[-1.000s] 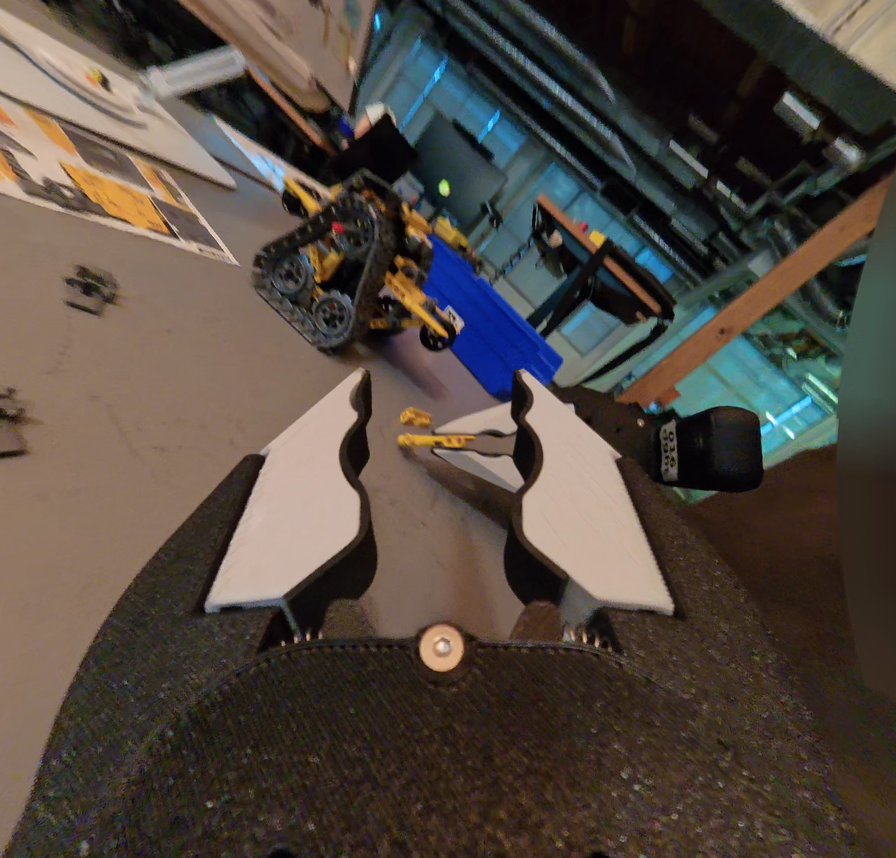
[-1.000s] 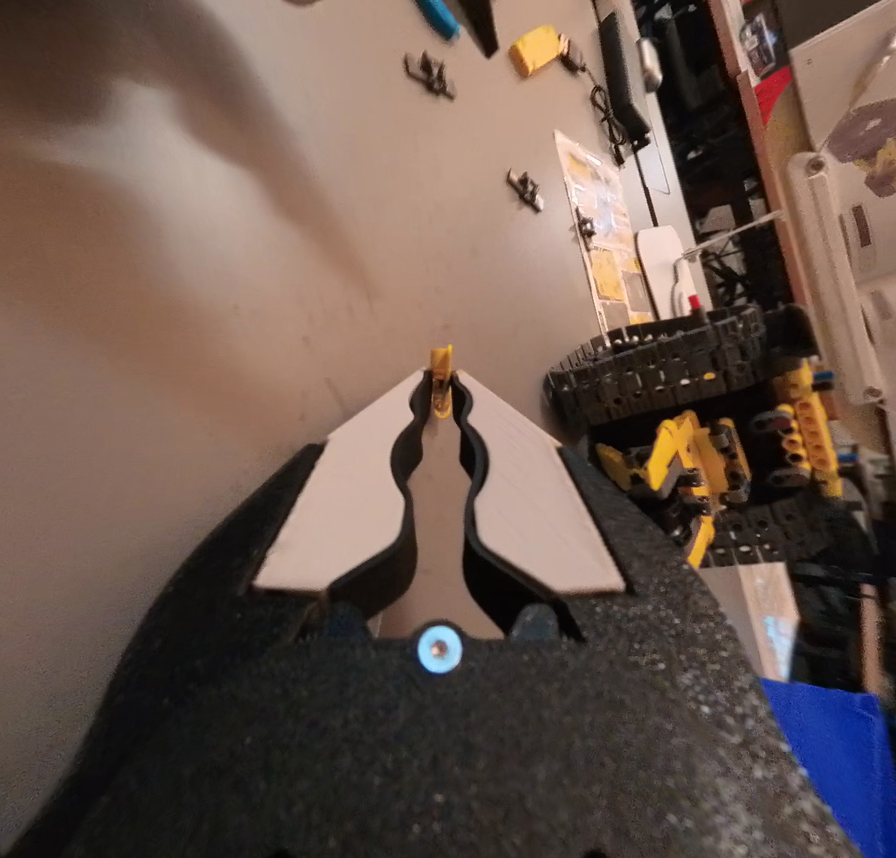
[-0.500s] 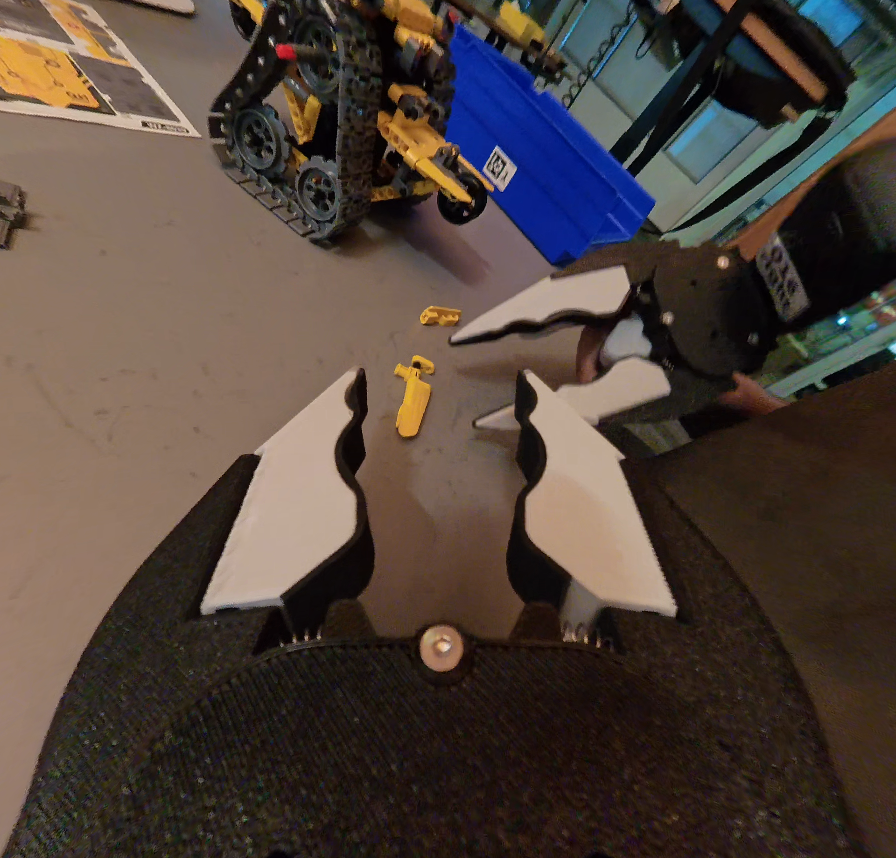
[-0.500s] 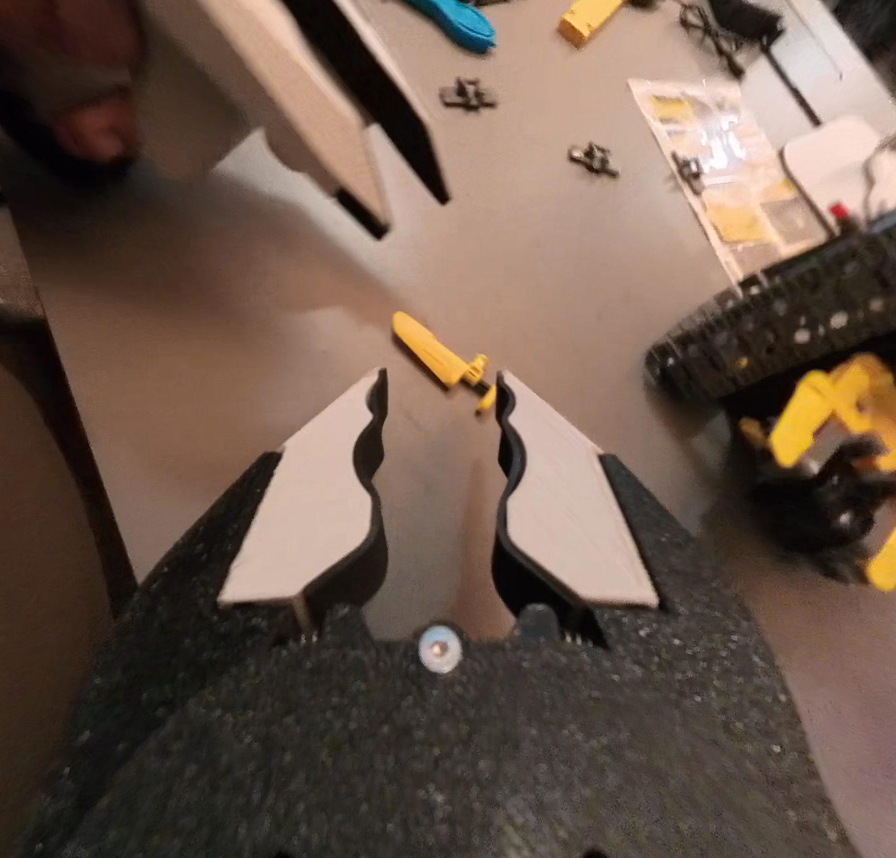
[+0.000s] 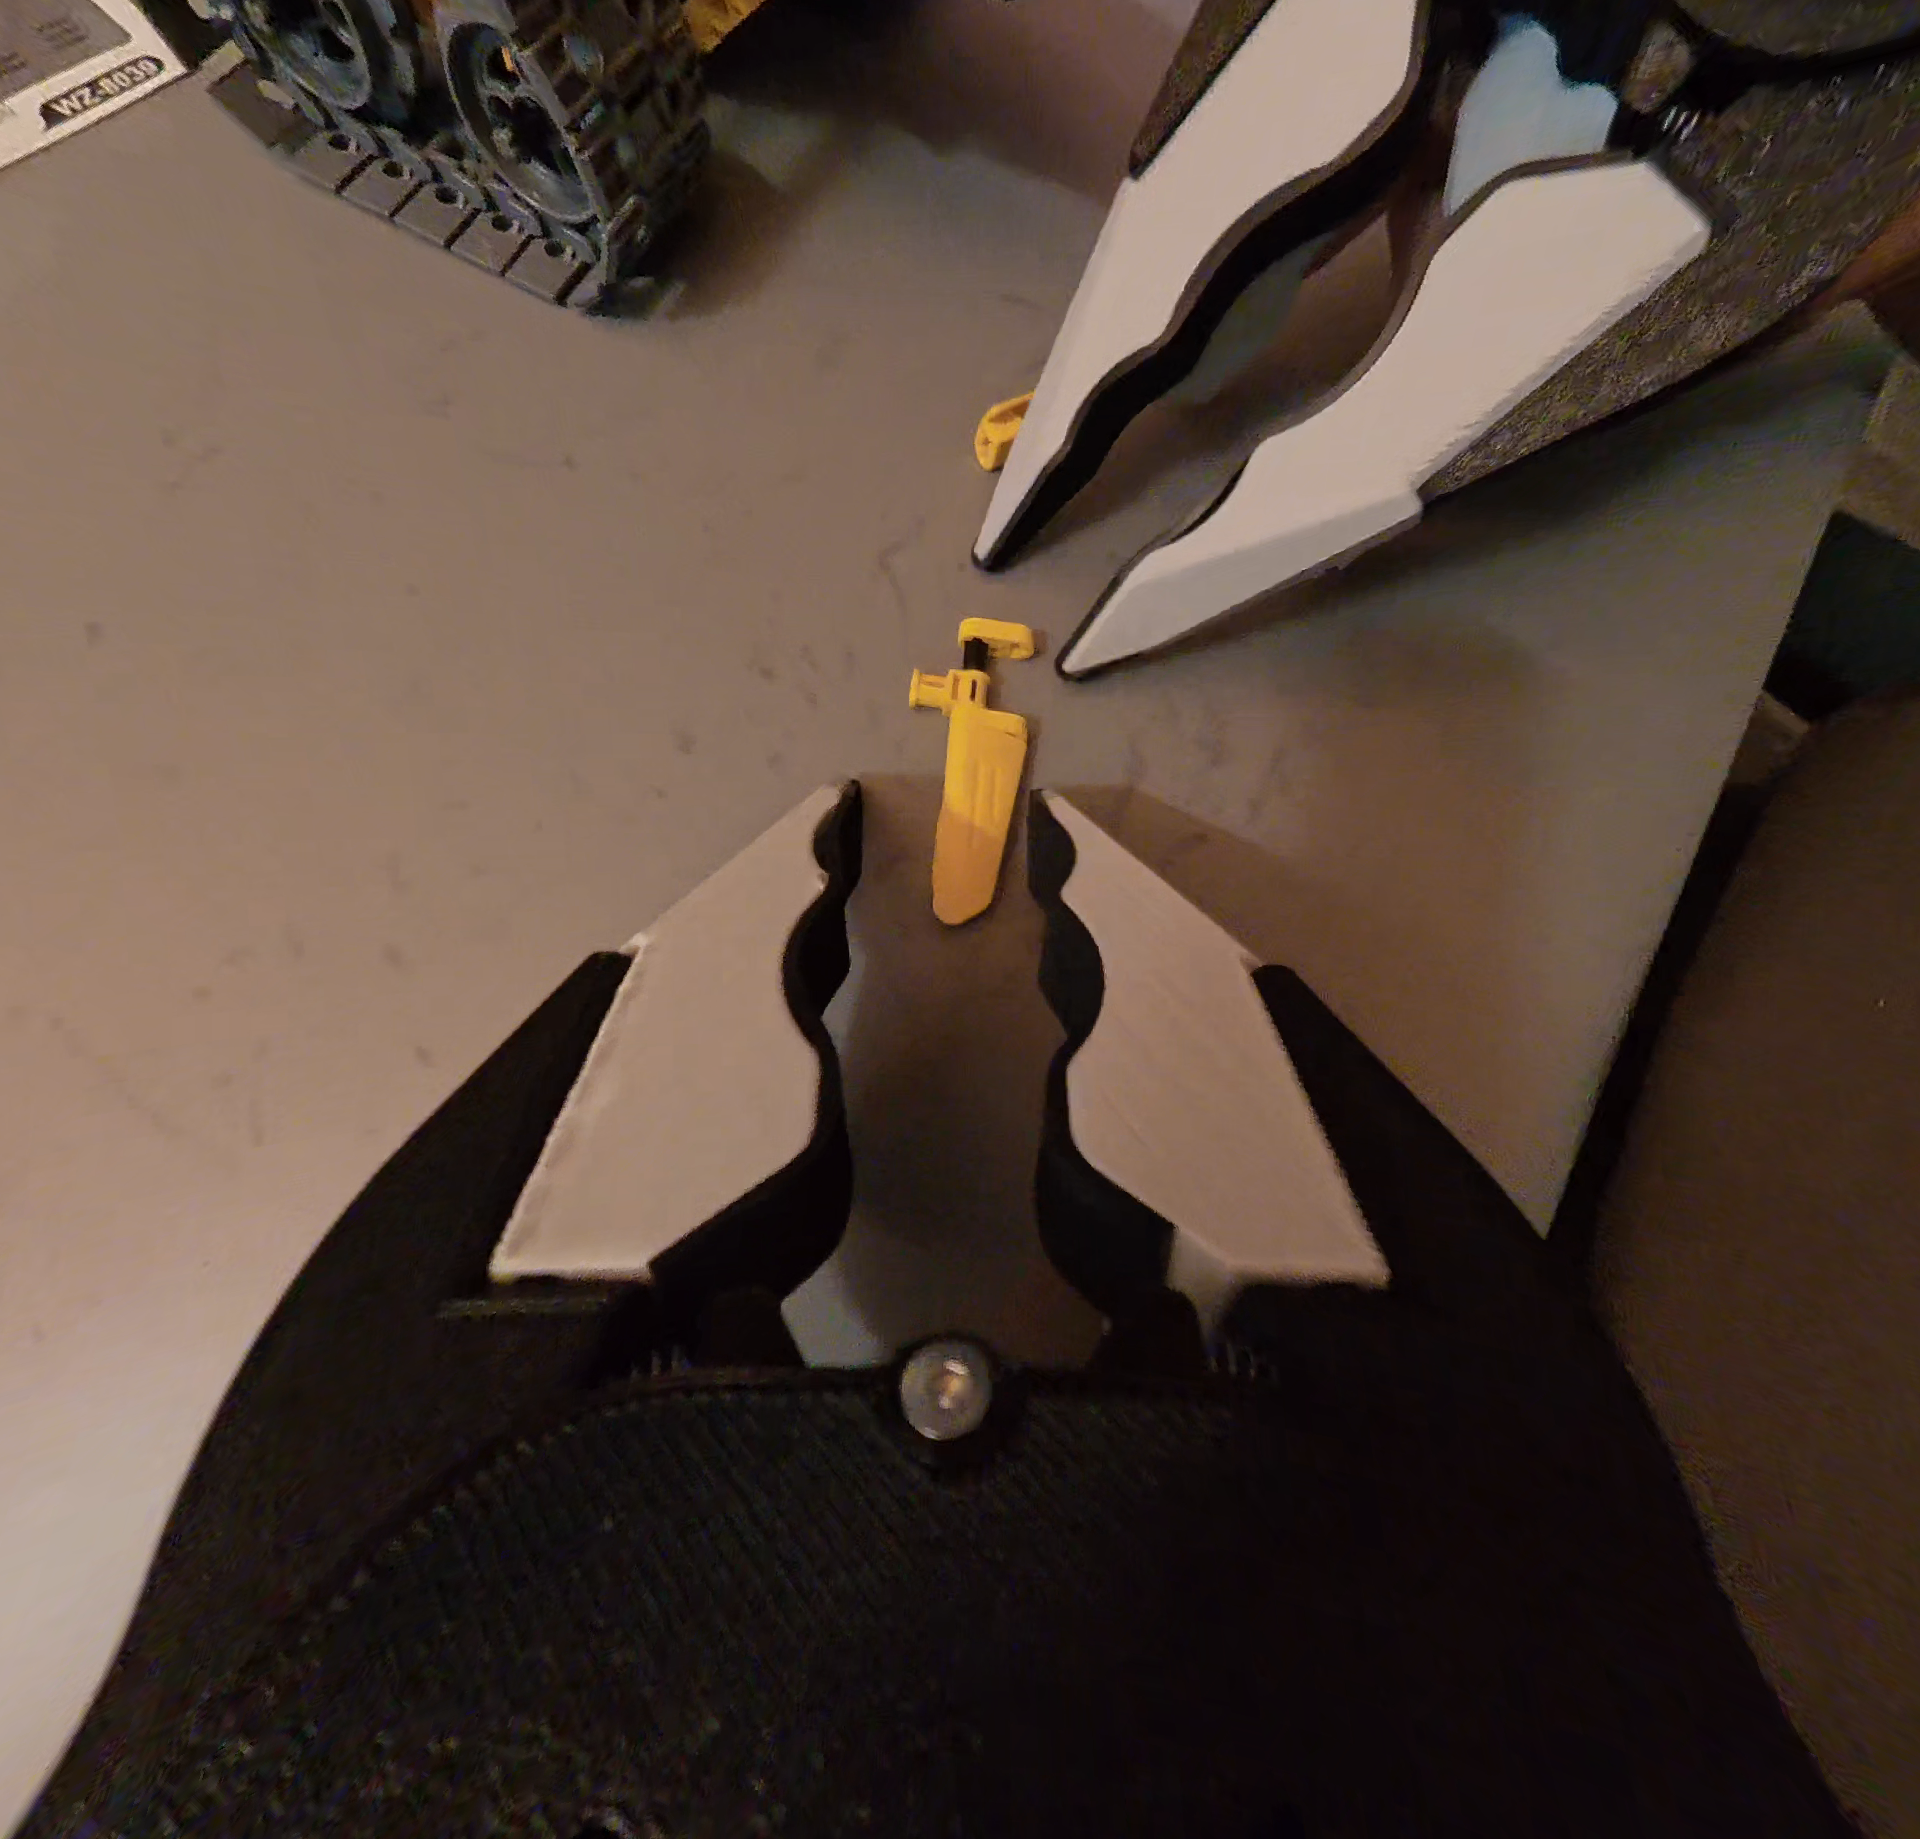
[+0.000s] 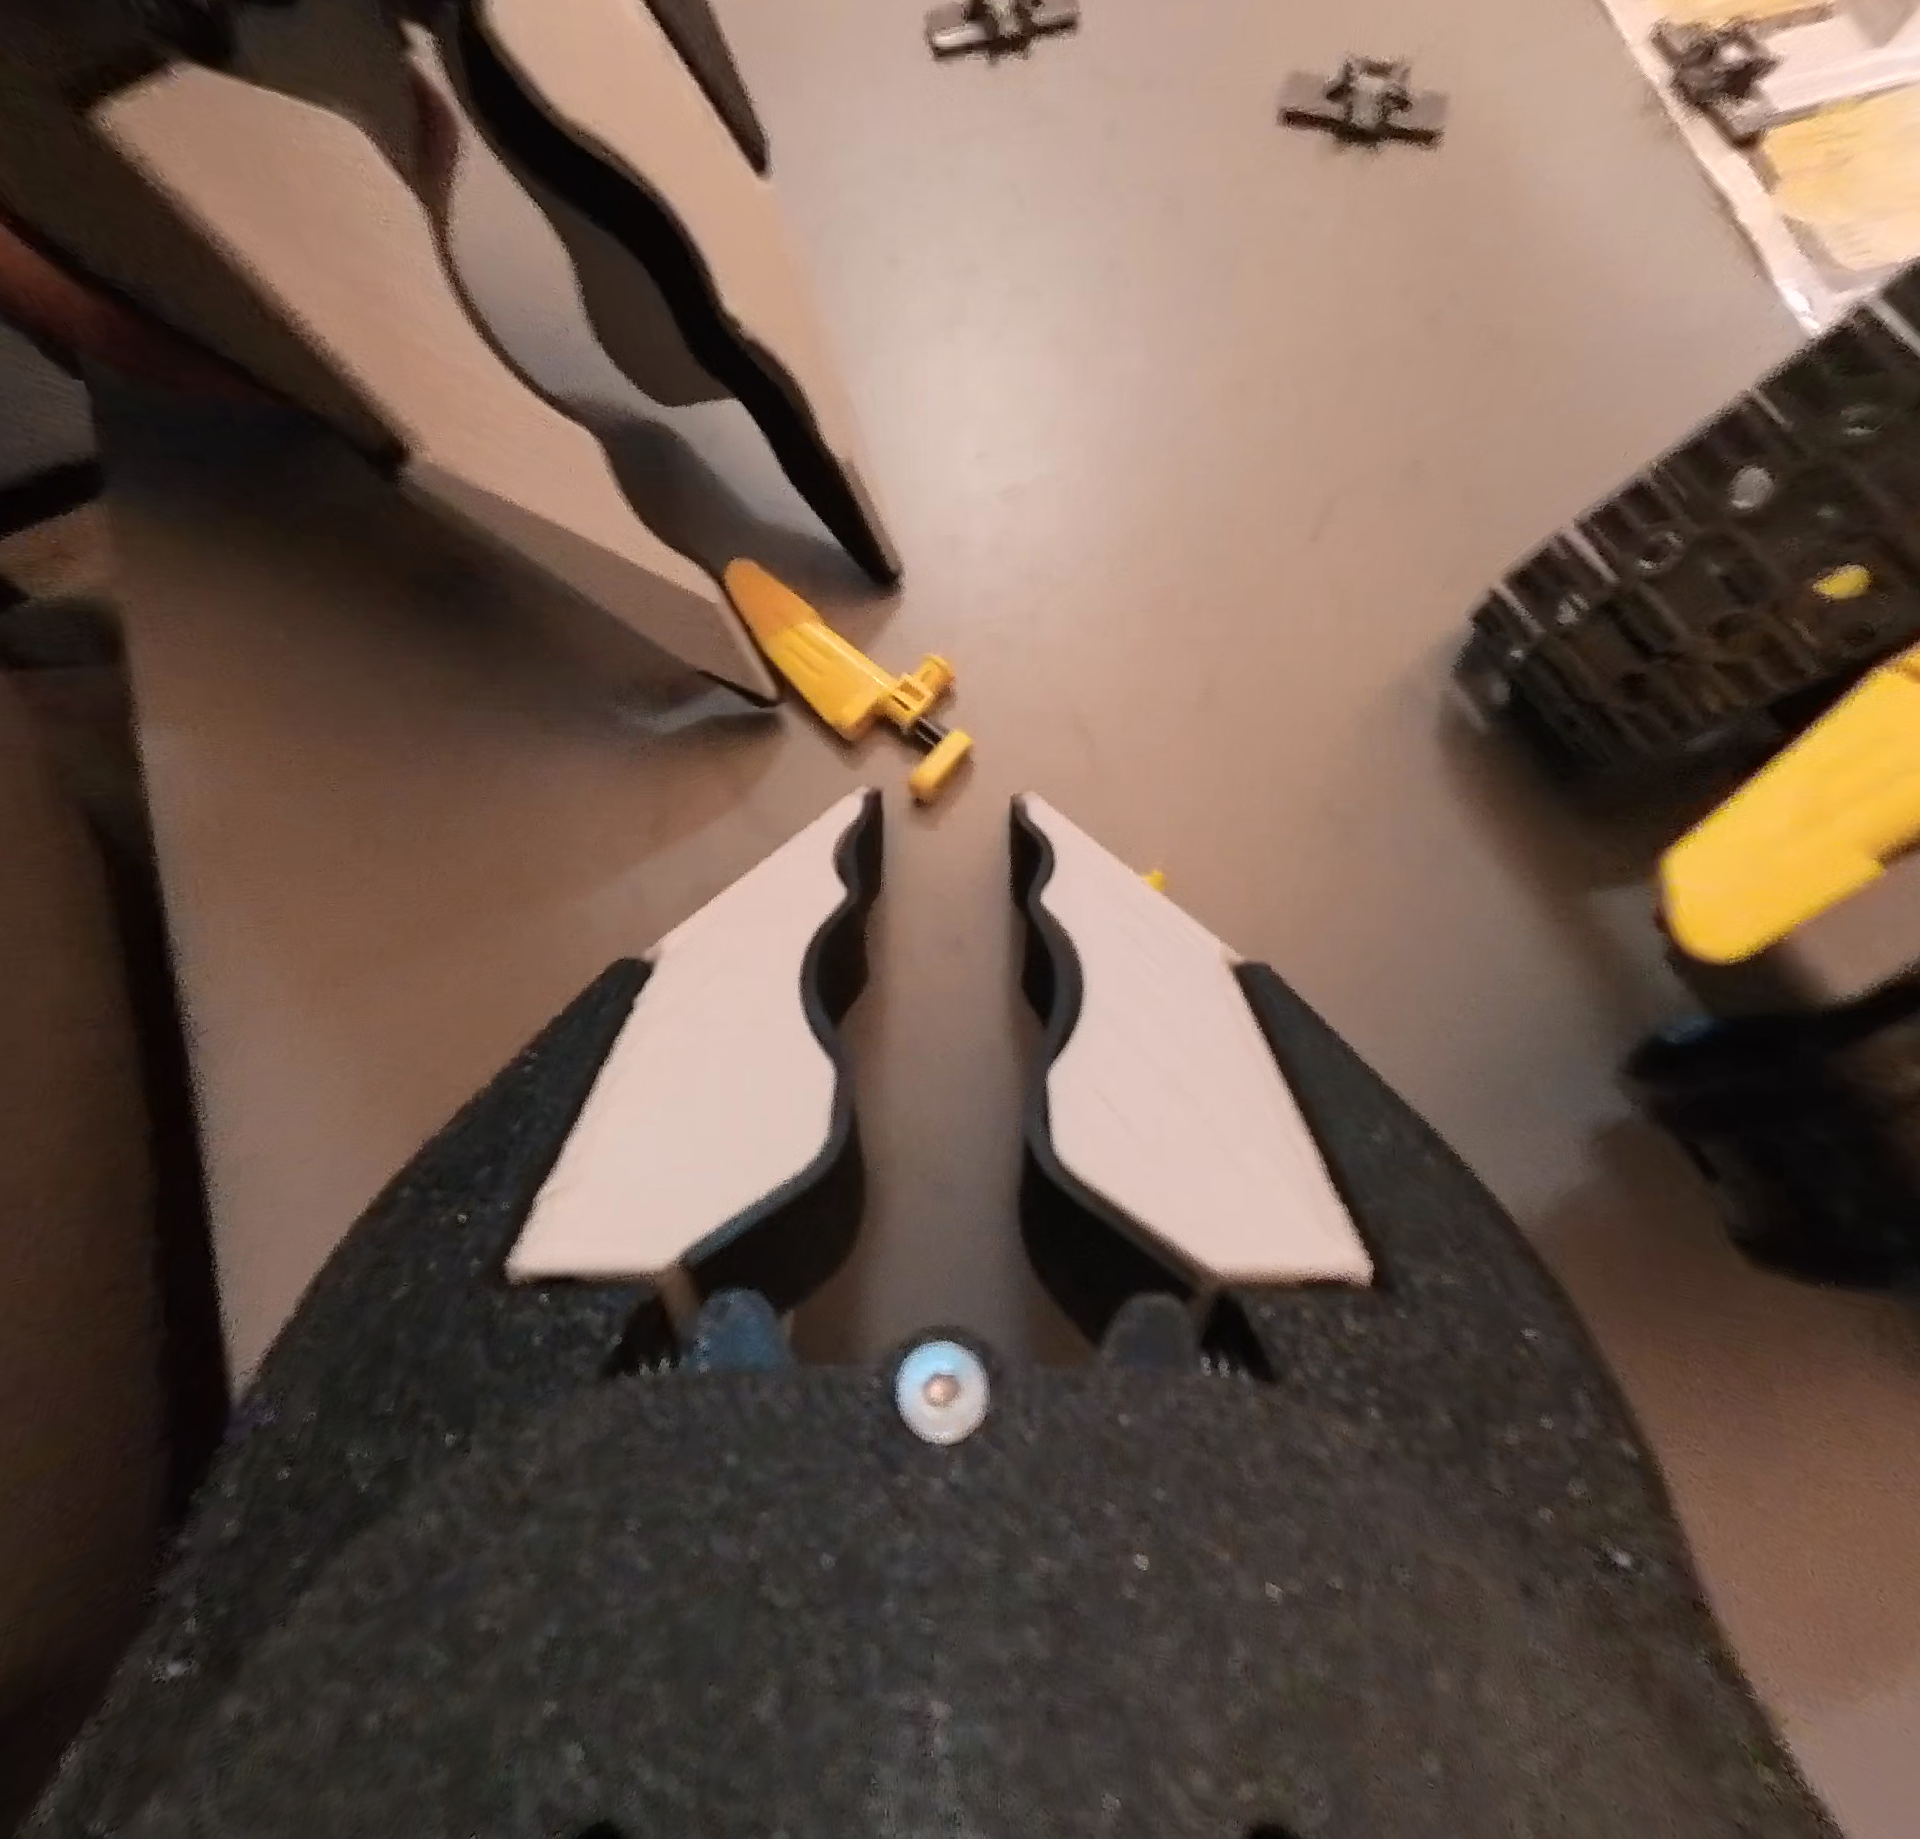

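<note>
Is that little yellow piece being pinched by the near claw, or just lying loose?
Loose. The yellow piece lies flat on the grey table, between the open left gripper's fingertips, gaps either side.

A second ago the right gripper (image 6: 945,807) pinched the yellow part (image 5: 971,802) at its tips; now that part lies on the table (image 5: 416,594), and the jaws stand apart just short of its small end. The left gripper (image 5: 945,797), then high and well back, has come down so its open fingers flank the part's blade at frame centre. The tracked model (image 5: 468,96) has slid to the upper left edge.
</note>
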A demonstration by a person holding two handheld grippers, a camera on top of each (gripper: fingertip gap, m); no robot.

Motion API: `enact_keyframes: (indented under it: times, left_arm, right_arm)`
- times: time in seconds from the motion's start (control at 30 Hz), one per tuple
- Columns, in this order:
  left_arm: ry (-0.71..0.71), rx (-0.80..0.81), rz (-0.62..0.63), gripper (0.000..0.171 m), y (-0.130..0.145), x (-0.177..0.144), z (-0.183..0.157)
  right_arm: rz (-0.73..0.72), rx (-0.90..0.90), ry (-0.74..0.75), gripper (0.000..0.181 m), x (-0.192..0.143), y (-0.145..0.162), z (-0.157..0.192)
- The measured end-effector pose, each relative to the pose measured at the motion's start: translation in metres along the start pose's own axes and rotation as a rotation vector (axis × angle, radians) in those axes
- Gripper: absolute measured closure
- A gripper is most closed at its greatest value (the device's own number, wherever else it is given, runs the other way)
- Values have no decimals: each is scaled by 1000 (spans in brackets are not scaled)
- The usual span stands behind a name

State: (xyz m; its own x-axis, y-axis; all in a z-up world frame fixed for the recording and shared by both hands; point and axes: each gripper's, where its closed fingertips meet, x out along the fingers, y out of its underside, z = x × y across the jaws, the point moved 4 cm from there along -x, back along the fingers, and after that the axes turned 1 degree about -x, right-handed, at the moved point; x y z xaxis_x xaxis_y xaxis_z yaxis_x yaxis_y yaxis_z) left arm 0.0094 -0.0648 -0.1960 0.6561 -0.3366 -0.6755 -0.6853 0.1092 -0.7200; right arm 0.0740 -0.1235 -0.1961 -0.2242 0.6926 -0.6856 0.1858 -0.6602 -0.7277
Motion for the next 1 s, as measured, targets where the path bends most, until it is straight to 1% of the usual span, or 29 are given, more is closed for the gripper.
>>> enact_keyframes:
  times: [0.13, 0.23, 0.33, 0.43, 0.53, 0.6, 0.7, 0.8, 0.93, 1.0]
  left_arm:
    - [29, 34, 24, 152, 2, -2, 3]
    - [85, 55, 60, 152, 5, -6, 2]
    - [135, 81, 94, 150, 6, -9, 1]
    - [142, 132, 103, 149, 5, -7, 1]
    - [141, 216, 101, 150, 3, -4, 2]
    - [142, 267, 97, 155, 2, -3, 4]
    - [197, 314, 90, 161, 2, -2, 2]
    - [249, 369, 73, 161, 3, -2, 3]
    - [318, 449, 81, 161, 3, -2, 4]
    - [357, 461, 93, 161, 2, -1, 5]
  right_arm:
    - [-44, 34, -189, 158, -1, -8, 18]
    - [-70, 45, -291, 158, -5, -10, 30]
    - [-88, 14, -213, 160, -9, -9, 20]
    - [-84, -73, -147, 162, -10, -6, 15]
    - [-61, -143, -103, 163, -8, -3, 10]
    - [-29, -160, -112, 162, -4, -1, 7]
    - [-10, -189, -131, 162, 0, -1, 5]
    - [5, -227, -152, 170, 3, -1, 5]
    - [7, -266, -204, 171, 3, -1, 7]
    - [5, -284, -225, 170, 3, -1, 7]
